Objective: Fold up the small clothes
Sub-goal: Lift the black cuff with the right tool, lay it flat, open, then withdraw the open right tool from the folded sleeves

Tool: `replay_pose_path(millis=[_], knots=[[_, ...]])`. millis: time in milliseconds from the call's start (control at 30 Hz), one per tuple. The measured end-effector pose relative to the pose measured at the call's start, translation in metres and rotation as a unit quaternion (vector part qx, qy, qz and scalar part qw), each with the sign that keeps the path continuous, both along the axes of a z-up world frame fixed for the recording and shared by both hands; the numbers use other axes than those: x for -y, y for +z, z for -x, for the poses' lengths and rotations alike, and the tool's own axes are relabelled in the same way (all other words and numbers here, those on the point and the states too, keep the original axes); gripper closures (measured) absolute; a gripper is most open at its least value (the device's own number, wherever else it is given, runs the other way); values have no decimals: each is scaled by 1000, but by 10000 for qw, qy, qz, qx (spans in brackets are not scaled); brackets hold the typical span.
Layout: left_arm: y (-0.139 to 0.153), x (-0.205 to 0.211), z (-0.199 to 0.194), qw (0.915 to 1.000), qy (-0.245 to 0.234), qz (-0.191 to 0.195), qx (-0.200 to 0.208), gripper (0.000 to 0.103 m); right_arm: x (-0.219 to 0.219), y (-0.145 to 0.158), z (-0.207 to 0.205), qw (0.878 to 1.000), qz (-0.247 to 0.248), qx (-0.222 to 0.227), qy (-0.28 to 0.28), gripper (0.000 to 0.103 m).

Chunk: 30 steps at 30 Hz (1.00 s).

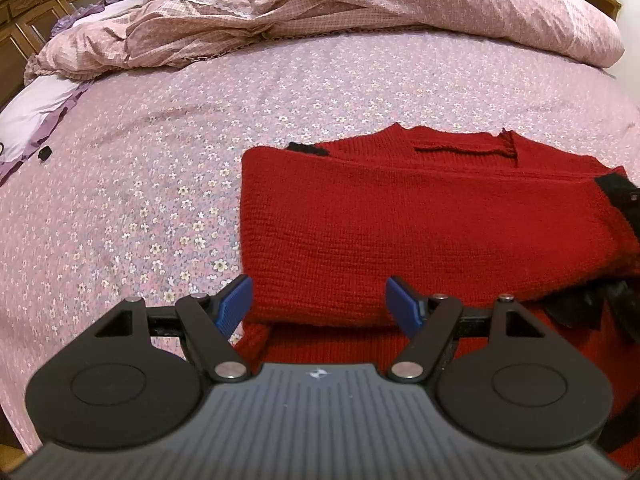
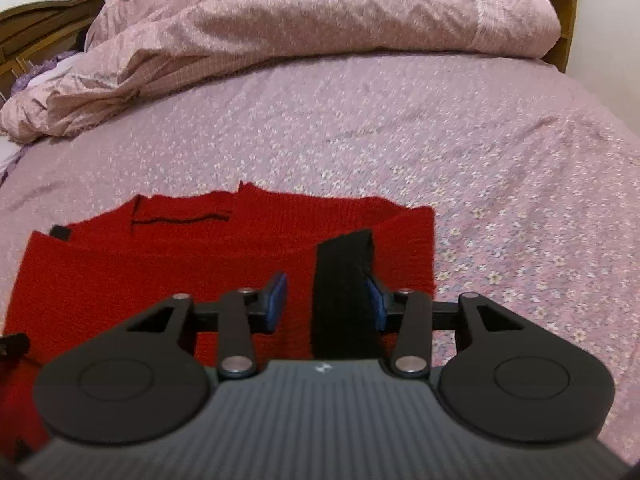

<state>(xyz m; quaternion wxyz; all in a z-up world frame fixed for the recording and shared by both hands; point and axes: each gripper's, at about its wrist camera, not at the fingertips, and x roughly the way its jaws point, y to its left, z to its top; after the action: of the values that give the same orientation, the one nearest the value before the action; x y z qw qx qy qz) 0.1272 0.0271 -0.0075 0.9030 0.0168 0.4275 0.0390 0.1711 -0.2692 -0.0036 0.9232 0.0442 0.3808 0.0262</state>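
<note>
A red knit sweater with black cuffs lies partly folded on the bed. My left gripper is open above its near left edge, the folded layer between the blue pads and nothing held. In the right wrist view the sweater fills the lower left. My right gripper is open over the sweater's right part. A black cuff stands up between the fingers, against the right pad.
The flowered pink bedsheet spreads around the sweater. A crumpled pink duvet lies along the far side, also in the right wrist view. A white and purple pillow lies at the left. A wooden headboard stands behind.
</note>
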Motion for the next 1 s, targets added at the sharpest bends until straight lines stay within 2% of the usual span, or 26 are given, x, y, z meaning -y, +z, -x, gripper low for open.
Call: replay_pose_path(millis=[167, 333, 500, 633, 767, 900, 1000], knots=[[0, 1, 1, 9998, -168, -51, -65, 25, 1, 17, 27, 9997, -152, 36, 187, 57], [-7, 3, -11, 9996, -199, -148, -165, 25, -10, 18, 48, 9987, -104, -57, 498, 54], [-5, 2, -25, 9992, -231, -286, -150, 25, -8, 33, 60, 9987, -46, 466, 202, 54], [-4, 1, -39, 9987, -294, -405, -131, 25, -5, 38, 58, 9985, -114, 423, 327, 54], [-16, -1, -57, 9980, -312, -507, -214, 25, -7, 24, 48, 9981, -143, 146, 578, 54], [-25, -2, -70, 9979, -309, -538, -197, 22, -6, -10, 28, 9980, -128, -369, 497, 55], [-30, -1, -78, 9974, -329, -603, -192, 18, -4, -27, 21, 9982, -141, -279, 511, 55]])
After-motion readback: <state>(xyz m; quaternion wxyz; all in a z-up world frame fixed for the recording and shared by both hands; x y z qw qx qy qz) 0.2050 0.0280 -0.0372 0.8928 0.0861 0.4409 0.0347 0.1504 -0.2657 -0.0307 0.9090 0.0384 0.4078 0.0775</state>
